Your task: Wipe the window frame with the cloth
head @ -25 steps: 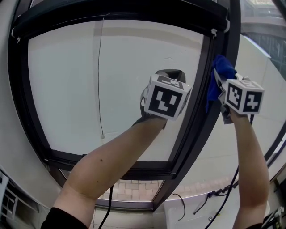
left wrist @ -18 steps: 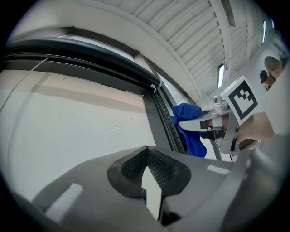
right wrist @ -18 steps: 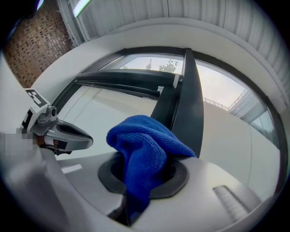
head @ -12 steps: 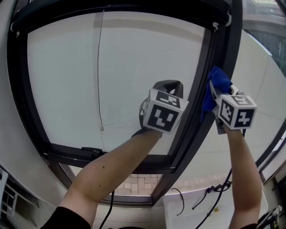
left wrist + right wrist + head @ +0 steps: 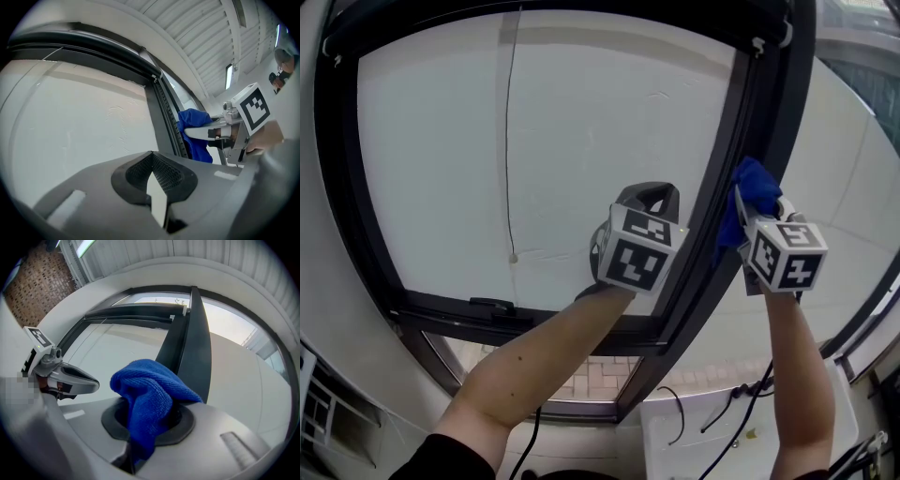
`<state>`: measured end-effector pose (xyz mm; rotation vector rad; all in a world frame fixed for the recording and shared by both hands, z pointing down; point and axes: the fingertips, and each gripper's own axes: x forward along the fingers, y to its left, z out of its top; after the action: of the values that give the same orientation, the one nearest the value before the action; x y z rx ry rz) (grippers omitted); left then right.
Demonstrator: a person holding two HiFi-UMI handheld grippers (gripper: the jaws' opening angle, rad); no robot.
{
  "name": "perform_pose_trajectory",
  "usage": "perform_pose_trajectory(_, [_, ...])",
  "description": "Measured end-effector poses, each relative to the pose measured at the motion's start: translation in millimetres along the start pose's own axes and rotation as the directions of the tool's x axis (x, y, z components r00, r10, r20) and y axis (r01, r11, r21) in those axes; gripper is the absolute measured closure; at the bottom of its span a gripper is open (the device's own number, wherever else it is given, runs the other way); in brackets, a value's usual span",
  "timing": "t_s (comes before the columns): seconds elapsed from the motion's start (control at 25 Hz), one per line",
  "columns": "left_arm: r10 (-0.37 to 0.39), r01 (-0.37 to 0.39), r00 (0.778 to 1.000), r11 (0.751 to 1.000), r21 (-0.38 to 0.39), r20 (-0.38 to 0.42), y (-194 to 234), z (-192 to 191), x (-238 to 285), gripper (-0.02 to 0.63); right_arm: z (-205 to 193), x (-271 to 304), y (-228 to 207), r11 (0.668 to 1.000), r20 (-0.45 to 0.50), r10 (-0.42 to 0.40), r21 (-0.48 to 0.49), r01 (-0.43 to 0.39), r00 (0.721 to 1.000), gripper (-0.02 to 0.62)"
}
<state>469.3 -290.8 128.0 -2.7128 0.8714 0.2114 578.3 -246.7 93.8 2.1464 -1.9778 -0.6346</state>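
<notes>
The black window frame's upright bar (image 5: 727, 141) runs between two panes and shows again in the left gripper view (image 5: 161, 122) and the right gripper view (image 5: 192, 343). My right gripper (image 5: 753, 217) is shut on a bunched blue cloth (image 5: 748, 192), which presses against that bar's right side about halfway up. The cloth (image 5: 150, 390) fills the right jaws and hides their tips. My left gripper (image 5: 652, 195) is shut and holds nothing, and it hovers in front of the left pane just left of the bar. From the left gripper (image 5: 151, 161), the cloth (image 5: 197, 131) appears beside the bar.
A thin blind cord (image 5: 508, 141) hangs in front of the left pane. The lower frame rail carries a small black handle (image 5: 492, 305). Below the window sit a white box (image 5: 703, 436) and loose cables (image 5: 741, 403). Brick paving (image 5: 581, 375) shows through the lower pane.
My right gripper has slid the cloth down the upright bar. My left gripper has also dropped lower, staying left of the bar.
</notes>
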Motion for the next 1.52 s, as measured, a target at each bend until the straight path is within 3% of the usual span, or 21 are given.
perform_pose_trajectory(0.2, [-0.007,0.008,1.000,0.999,0.046,-0.018,-8,-21,-4,0.614,-25,-6,7,0.996,0.026,0.034,0.076,-0.036,0.999,0.532])
perform_pose_trajectory(0.4, [-0.015,0.018,0.999,0.996,0.083,-0.043,-17,-45,-9,0.614,-52,-10,24,0.999,0.001,0.031,0.019,-0.031,1.000,0.532])
perform_pose_trajectory(0.64, [-0.041,0.044,0.997,0.998,0.048,-0.066,-27,-75,-18,0.614,-88,-20,38,0.997,-0.025,0.051,0.058,-0.049,0.998,0.531])
perform_pose_trajectory(1.0, [-0.052,0.051,0.992,0.999,-0.009,-0.113,-32,-128,-28,0.614,-138,-29,61,0.997,-0.065,0.066,0.042,-0.063,0.996,0.532])
perform_pose_trajectory(1.2, [-0.100,0.095,0.989,0.994,-0.049,-0.113,-49,-151,-31,0.614,-157,-35,70,0.997,-0.060,0.053,0.057,-0.050,0.997,0.531])
perform_pose_trajectory(1.52, [-0.140,0.130,0.973,0.989,-0.064,-0.183,-73,-202,-36,0.614,-195,-43,88,0.994,-0.076,0.059,0.094,-0.052,0.995,0.532])
